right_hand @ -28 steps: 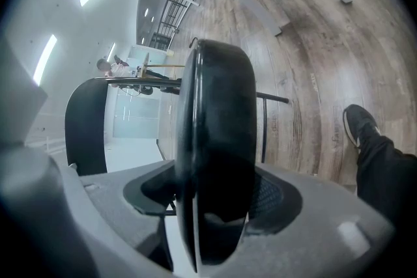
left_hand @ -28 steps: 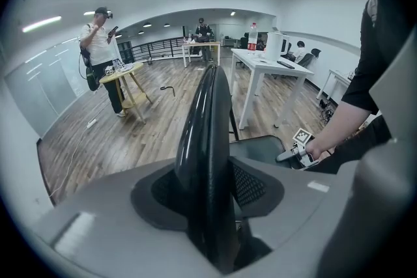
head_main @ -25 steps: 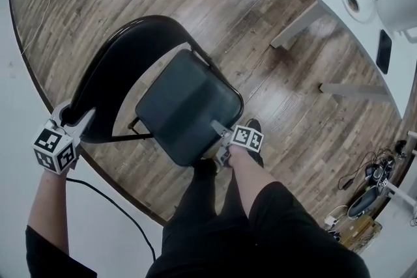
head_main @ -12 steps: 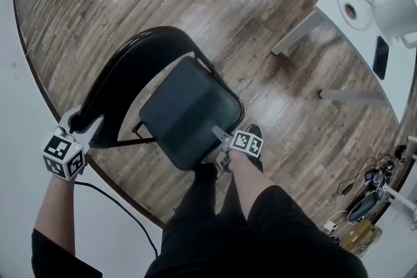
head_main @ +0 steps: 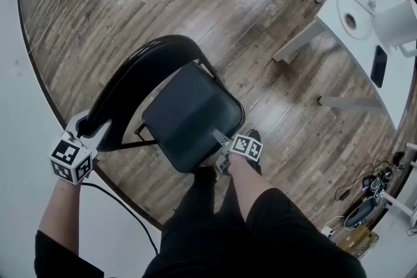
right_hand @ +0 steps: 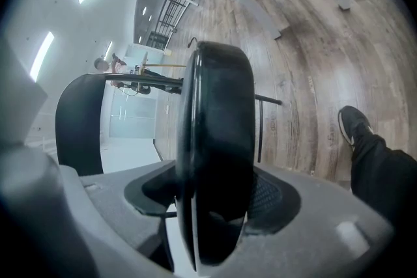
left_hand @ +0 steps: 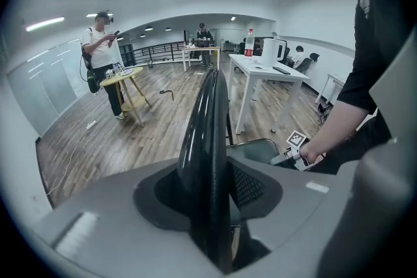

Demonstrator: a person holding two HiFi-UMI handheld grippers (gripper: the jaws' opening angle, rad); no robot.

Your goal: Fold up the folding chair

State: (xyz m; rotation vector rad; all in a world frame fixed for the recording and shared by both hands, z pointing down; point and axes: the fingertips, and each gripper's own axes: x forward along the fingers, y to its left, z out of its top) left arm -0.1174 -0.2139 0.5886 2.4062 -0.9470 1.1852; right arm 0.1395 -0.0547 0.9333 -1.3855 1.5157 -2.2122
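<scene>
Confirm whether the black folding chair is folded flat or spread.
Spread, not flat: in the head view the black padded seat shows its broad top, with a gap to the curved black backrest.

One folding chair [head_main: 189, 115], two grippers [head_main: 93, 131] [head_main: 219, 142]

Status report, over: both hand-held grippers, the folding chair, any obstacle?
Left hand-held gripper closing on black curved backrest. Right hand-held gripper shut on black padded seat's front edge. Folding chair not yet folded. White table stands aside.
</scene>
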